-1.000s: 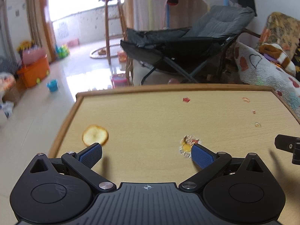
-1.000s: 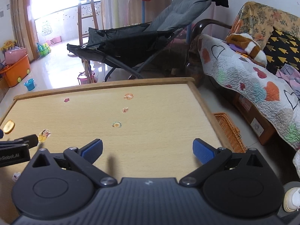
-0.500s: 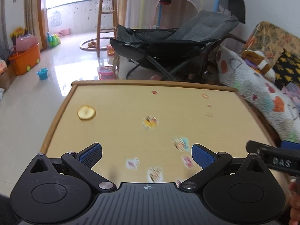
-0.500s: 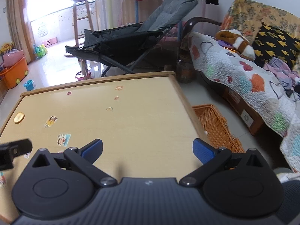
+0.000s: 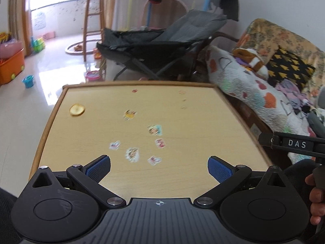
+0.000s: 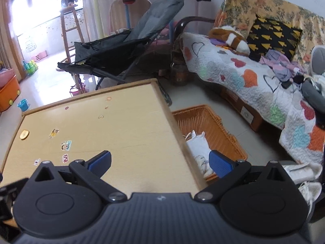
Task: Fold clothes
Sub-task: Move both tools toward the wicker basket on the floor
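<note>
Left gripper point(image 5: 159, 168) above worktop point(image 5: 182, 179), jaws wide, holding nothing. Right gripper point(image 6: 160, 162) over worktop's edge beside basket point(image 6: 205, 120), jaws wide, holding nothing. White clothes point(image 6: 198, 144) inside basket, just beside worktop.

Stickers point(image 5: 155, 130) dot the wooden table point(image 5: 182, 126); grey recliner point(image 6: 126, 46) behind.

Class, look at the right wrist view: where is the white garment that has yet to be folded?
The white garment lies inside the orange wicker basket on the floor, just past the right edge of the wooden table.
</note>
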Motion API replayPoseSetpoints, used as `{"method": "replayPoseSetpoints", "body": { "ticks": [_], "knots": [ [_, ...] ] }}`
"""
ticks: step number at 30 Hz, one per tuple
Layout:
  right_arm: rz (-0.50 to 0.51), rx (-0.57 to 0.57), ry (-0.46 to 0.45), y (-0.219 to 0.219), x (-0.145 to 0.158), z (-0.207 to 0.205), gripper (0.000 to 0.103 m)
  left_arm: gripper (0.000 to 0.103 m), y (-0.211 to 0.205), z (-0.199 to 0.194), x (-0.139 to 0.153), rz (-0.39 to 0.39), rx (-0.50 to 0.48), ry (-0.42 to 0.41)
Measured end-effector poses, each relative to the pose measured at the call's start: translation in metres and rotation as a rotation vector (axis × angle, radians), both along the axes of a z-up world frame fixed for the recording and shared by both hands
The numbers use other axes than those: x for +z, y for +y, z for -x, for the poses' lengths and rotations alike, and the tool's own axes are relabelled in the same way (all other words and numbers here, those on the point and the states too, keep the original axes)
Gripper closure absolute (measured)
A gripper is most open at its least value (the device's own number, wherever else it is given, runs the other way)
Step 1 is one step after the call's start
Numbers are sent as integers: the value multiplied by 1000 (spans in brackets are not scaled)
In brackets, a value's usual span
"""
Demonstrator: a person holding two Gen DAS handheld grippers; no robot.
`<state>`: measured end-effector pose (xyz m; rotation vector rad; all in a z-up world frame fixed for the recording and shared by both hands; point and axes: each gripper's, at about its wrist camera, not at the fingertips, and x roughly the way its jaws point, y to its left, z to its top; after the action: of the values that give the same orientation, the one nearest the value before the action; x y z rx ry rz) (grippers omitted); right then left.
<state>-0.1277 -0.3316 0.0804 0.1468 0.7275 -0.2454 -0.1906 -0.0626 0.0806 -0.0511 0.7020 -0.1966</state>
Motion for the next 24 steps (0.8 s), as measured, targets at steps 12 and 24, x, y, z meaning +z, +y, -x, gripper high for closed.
{"method": "replayPoseSetpoints", "body": {
  "ticks": [12,24],
  "knots": [
    [0,43,-70,-62,57,25,1,1,-43,12,74,26,-112,-87],
    [28,58,-72,-115,73,41,1,1,-96,10,124,48,-204,-78]
  ]
}}
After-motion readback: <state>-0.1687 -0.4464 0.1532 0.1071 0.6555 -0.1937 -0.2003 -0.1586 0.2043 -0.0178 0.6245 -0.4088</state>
